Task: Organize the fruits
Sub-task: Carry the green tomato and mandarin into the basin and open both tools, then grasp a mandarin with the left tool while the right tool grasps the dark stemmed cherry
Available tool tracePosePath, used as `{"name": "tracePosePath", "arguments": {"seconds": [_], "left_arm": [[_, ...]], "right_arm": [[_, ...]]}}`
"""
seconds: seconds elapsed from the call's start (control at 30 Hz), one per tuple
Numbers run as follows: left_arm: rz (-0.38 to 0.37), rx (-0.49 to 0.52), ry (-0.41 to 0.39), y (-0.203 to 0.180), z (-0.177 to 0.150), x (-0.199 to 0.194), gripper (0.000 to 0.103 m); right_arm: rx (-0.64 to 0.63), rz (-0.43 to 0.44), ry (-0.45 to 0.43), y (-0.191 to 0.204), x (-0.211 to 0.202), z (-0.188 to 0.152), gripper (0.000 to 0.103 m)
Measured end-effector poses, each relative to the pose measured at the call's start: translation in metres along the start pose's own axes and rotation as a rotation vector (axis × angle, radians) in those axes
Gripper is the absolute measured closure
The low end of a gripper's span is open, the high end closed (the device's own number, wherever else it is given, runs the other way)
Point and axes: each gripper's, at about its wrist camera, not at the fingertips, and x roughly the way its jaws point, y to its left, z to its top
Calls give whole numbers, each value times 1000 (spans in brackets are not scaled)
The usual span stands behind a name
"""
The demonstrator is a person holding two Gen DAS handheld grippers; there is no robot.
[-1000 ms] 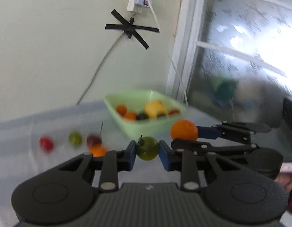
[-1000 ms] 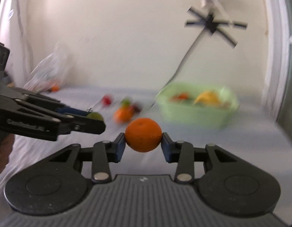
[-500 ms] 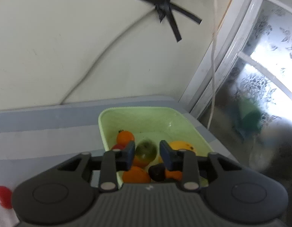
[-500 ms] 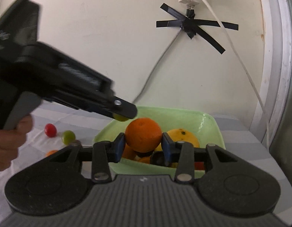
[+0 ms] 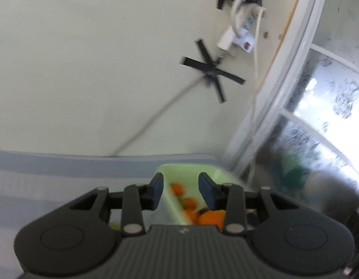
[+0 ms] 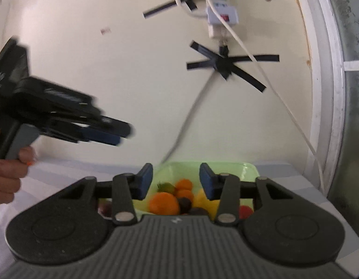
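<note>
A light green bin (image 6: 248, 171) sits against the wall and holds several fruits: an orange (image 6: 164, 203), a green tomato (image 6: 166, 187), a yellow fruit (image 6: 199, 200) and dark ones. My right gripper (image 6: 176, 181) is open and empty just above the bin. My left gripper (image 5: 181, 189) is open and empty, raised over the bin's left edge (image 5: 170, 207); it also shows blurred at the left of the right wrist view (image 6: 114, 134). Oranges (image 5: 212, 217) show between its fingers.
A white power strip (image 6: 220, 11) and cables hang on the wall, held by black tape crosses (image 6: 226, 66). A frosted window (image 5: 323, 116) stands at the right. A greenish fruit (image 5: 115, 226) lies on the striped cloth left of the bin.
Both grippers have opened. The green tomato and the orange have dropped into the bin. The left gripper has lifted and tilted up toward the wall.
</note>
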Motion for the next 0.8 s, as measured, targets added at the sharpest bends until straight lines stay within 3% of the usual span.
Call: {"name": "tracePosePath", "arguments": {"seconds": [0.07,0.13,0.2,0.3,0.43,0.5,0.6,0.8], "left_arm": [[57,30,15,3,-21,-14,66],[108,59,48,0,-44,-16,52],[141,86,82,-6,-63,-9,45],[164,133,134,-13,-82,9,45],[224,215,138,-23,-94,27,43],[237,205,152,-21,-95,35,46],[181,154,166,-11,-99,34,66],[191,179,108,4,-100,-24,66]], "right_arm": [[27,51,22,6,-6,-4,66],[37,97,73,14,-2,-11,72],[33,112,116,22,2,-19,72],[49,98,168,28,11,-26,72],[74,104,216,33,16,-31,71],[74,103,228,36,15,-32,71],[111,100,250,35,23,-31,71],[194,123,301,45,43,-29,70]]}}
